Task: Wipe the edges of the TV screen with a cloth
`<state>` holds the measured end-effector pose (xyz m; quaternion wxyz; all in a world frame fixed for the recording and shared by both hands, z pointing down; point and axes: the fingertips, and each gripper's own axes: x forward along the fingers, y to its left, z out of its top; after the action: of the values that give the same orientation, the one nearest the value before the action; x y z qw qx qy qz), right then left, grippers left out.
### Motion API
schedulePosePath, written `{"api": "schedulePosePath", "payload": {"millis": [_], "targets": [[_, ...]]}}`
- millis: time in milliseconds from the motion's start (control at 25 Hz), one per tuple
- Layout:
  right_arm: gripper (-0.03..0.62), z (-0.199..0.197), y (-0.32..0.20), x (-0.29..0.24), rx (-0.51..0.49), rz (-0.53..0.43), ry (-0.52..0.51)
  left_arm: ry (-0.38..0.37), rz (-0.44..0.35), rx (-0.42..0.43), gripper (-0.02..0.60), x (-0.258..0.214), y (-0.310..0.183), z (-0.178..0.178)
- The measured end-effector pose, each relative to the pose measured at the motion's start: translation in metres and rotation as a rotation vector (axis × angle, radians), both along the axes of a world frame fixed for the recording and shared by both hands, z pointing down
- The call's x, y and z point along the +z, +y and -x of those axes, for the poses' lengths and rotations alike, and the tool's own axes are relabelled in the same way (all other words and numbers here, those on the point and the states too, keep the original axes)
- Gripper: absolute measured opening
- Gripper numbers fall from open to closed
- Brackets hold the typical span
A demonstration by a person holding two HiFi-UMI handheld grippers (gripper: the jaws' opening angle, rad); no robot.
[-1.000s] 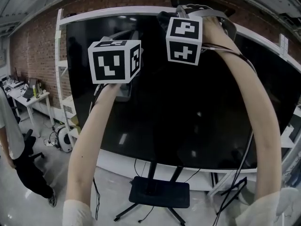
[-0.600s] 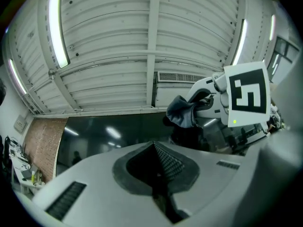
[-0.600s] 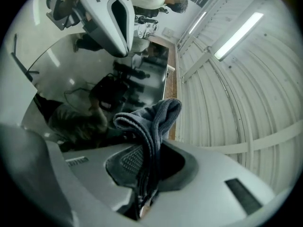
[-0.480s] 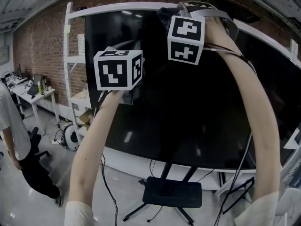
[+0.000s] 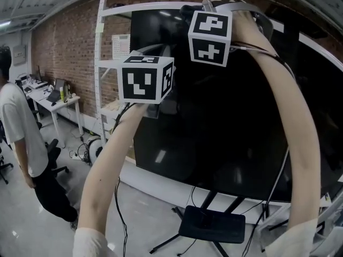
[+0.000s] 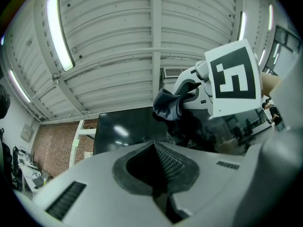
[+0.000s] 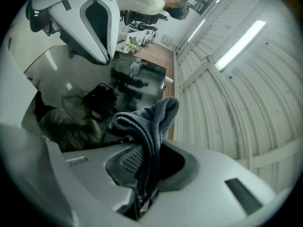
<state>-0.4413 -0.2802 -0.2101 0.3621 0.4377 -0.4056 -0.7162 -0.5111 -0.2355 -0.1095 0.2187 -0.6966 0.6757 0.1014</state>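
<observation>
A big black TV screen [image 5: 225, 122] stands on a floor stand and fills the head view. My right gripper [image 7: 144, 161] is shut on a dark grey cloth [image 7: 152, 122], held up at the TV's white top edge [image 5: 155, 5] near its left corner. The cloth [image 5: 187, 10] shows just left of the right marker cube [image 5: 210, 36]. My left gripper [image 6: 155, 148] is shut with nothing in it; its cube [image 5: 146, 79] hangs in front of the screen's upper left. From the left gripper view I see the cloth [image 6: 166, 105] bunched at the right gripper's tips.
A white shelving rack [image 5: 110, 90] stands by the TV's left side against a brick wall [image 5: 64, 47]. A person in a white shirt [image 5: 24, 138] stands at the far left near a desk [image 5: 53, 98]. The stand's black base [image 5: 211, 225] sits on the floor below.
The TV has slid right in the head view, so both grippers and the cloth now sit closer to its top left corner. More of the rack, the wall and the person shows.
</observation>
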Motion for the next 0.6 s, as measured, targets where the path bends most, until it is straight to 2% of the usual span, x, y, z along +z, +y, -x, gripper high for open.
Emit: {"api": "schedulePosePath", "payload": {"millis": [120, 320, 480, 600], "targets": [[0.049, 0.014, 0.003, -0.002, -0.015, -0.003, -0.001, 0.005, -0.013, -0.011, 0.015, -0.005, 0.004, 0.016], [0.049, 0.076, 0.008, 0.001, -0.026, -0.006, 0.043, 0.017, -0.036, -0.038, 0.015, -0.015, 0.012, 0.082], [0.049, 0.114, 0.019, 0.001, -0.052, -0.012, 0.045, -0.015, -0.059, -0.066, 0.015, -0.025, 0.025, 0.115], [0.049, 0.146, 0.014, -0.001, -0.057, -0.023, 0.049, -0.013, -0.071, -0.066, 0.017, -0.030, 0.017, 0.147]]}}
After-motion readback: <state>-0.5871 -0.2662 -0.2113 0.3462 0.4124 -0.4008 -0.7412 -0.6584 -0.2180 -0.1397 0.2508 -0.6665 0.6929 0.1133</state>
